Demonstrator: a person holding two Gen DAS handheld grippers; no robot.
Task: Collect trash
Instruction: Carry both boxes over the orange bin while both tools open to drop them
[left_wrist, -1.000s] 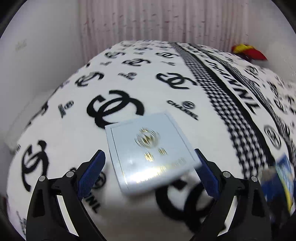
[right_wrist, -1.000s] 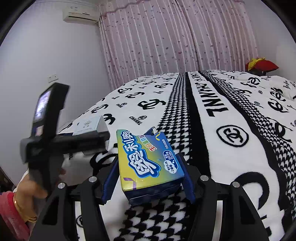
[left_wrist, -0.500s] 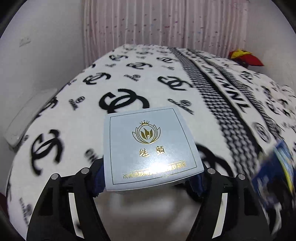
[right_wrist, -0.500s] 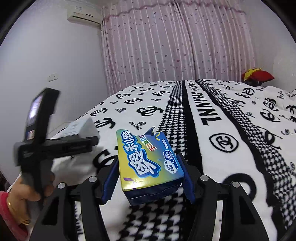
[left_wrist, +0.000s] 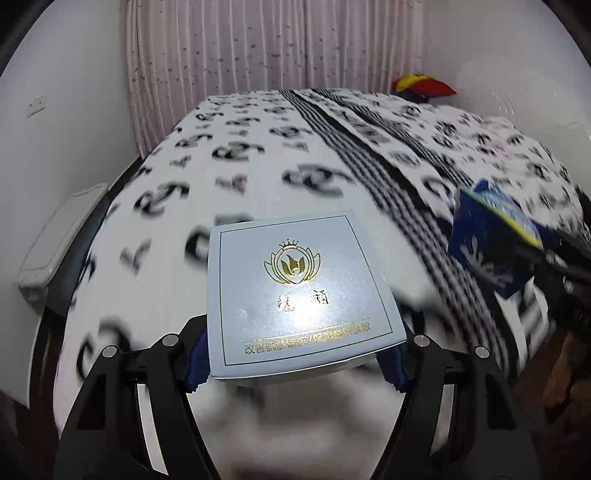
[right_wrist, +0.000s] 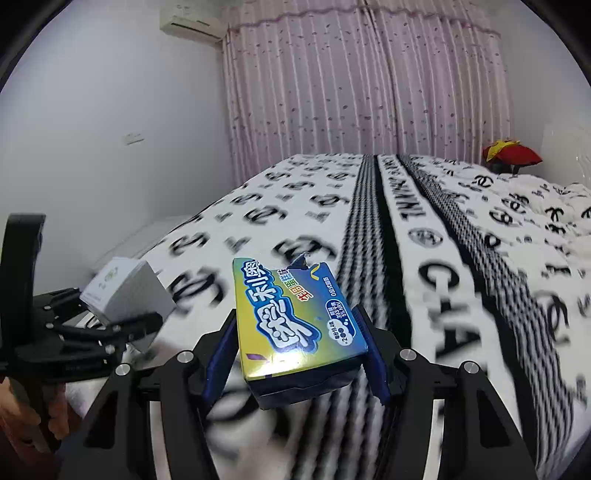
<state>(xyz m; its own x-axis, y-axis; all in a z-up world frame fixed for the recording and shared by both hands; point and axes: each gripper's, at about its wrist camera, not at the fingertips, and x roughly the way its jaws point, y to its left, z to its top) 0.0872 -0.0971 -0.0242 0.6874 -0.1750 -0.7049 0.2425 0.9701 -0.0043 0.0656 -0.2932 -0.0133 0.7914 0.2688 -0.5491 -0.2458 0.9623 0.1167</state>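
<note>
Two boxes gripped, both off the bed

Two grippers, one box each. Left gripper (left_wrist: 297, 363) clenched on a pale blue box (left_wrist: 301, 297), blue pads (left_wrist: 199, 354) pressing its near corners; gold crest and gold lettering on the lid, lid tilted up toward the camera. In the right wrist view the same box (right_wrist: 125, 295) sits at 9 o'clock, clamped in the left gripper (right_wrist: 122, 328), with the person's hand (right_wrist: 55, 417) on the handle at 8 o'clock.

Right gripper (right_wrist: 295, 354) clenched on a snack box (right_wrist: 295, 317), yellow-green and blue top with big cartoon lettering, far end torn open, pads (right_wrist: 375, 354) against both long sides. In the left wrist view the snack box (left_wrist: 491, 243) shows at 3 o'clock, blurred.

Both boxes held above the bed (right_wrist: 461, 258), not touching the black-and-white logo blanket. Pink curtain (right_wrist: 362, 92) at 12 o'clock behind the bed. Red and yellow item (right_wrist: 511, 153) at 2 o'clock on the far corner; cannot tell what it is. White air conditioner (right_wrist: 192, 22) at 11 o'clock on the wall.
</note>
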